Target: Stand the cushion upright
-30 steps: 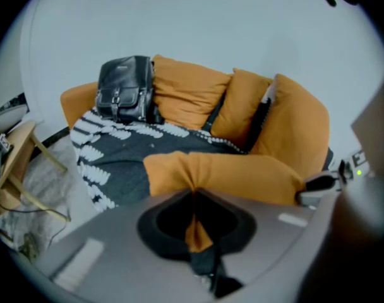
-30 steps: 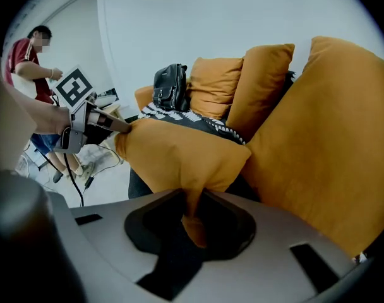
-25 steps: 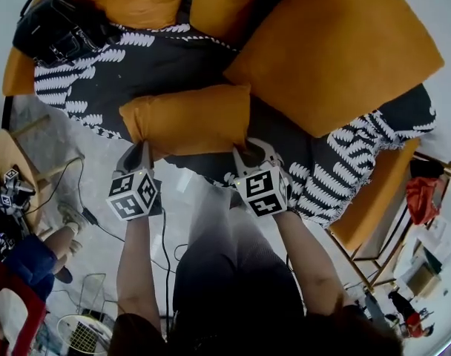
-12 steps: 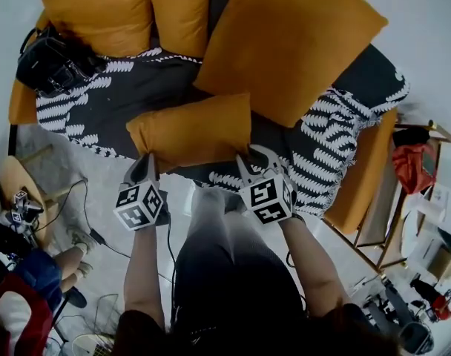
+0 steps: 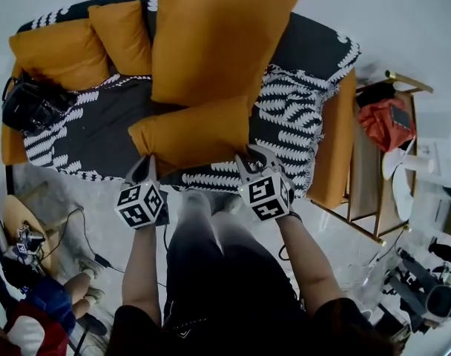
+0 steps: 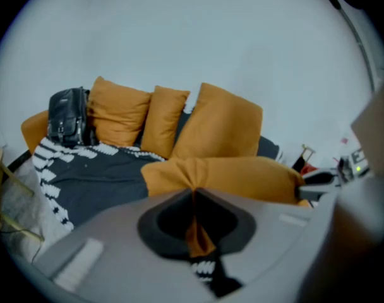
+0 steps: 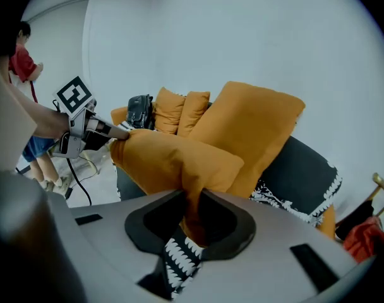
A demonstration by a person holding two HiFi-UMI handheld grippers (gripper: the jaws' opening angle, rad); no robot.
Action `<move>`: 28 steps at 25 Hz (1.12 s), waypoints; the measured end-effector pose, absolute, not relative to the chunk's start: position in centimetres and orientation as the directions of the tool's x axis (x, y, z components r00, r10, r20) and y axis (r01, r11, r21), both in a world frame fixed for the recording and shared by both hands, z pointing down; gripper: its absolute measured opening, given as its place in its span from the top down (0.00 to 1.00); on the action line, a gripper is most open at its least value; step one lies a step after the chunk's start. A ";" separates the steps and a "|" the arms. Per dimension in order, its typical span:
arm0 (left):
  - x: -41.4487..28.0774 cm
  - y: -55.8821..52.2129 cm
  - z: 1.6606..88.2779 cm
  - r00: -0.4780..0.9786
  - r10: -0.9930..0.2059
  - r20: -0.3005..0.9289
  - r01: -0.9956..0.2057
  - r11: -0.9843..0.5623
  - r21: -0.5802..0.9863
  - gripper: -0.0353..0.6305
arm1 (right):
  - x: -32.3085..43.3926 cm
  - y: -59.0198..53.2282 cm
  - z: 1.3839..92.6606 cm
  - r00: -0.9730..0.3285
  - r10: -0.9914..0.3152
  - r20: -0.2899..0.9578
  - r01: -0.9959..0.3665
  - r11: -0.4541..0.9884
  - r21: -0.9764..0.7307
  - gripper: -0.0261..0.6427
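- Pinched in left gripper [image 5: 145, 163]: thin cushion [image 5: 196, 133] corner, fingers nearly together.
- Clamped in right gripper [image 5: 250, 154]: thicker fold, other corner.
- Beyond fingertips: sofa [image 5: 331, 150].

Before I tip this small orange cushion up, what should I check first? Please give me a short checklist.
1. Left gripper shut on a corner of the cushion: ok.
2. Right gripper shut on the other near corner: ok.
3. Cushion upright: not ok, it lies roughly level between the grippers.
4. Cushion clear of the patterned throw: cannot tell.
5. Large cushion behind for support: ok.
6. Black bag out of the way: ok.
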State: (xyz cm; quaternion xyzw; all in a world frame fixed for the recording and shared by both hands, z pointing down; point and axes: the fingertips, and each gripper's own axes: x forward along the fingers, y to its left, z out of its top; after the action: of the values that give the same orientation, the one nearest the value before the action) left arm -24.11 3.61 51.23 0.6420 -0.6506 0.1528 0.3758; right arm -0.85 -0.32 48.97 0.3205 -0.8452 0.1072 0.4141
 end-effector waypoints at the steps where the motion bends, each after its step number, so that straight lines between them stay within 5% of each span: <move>1: -23.1 3.3 50.9 0.122 -0.721 0.682 -0.952 0.109 0.285 0.91 | 0.2 -0.3 48.6 -0.444 -0.467 0.765 -0.644 0.760 0.089 0.84; 28: -1.0 -2.4 45.9 0.460 -0.639 0.616 -0.887 -0.312 0.339 0.91 | 21.9 1.7 42.2 -0.142 -0.682 0.717 -0.904 0.384 0.187 0.85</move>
State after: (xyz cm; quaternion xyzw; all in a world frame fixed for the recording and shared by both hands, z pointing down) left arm -1.01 -2.36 45.93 0.7879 -0.4843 0.1877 0.3308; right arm 21.85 1.71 42.20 0.5351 -0.7411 0.1467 0.3780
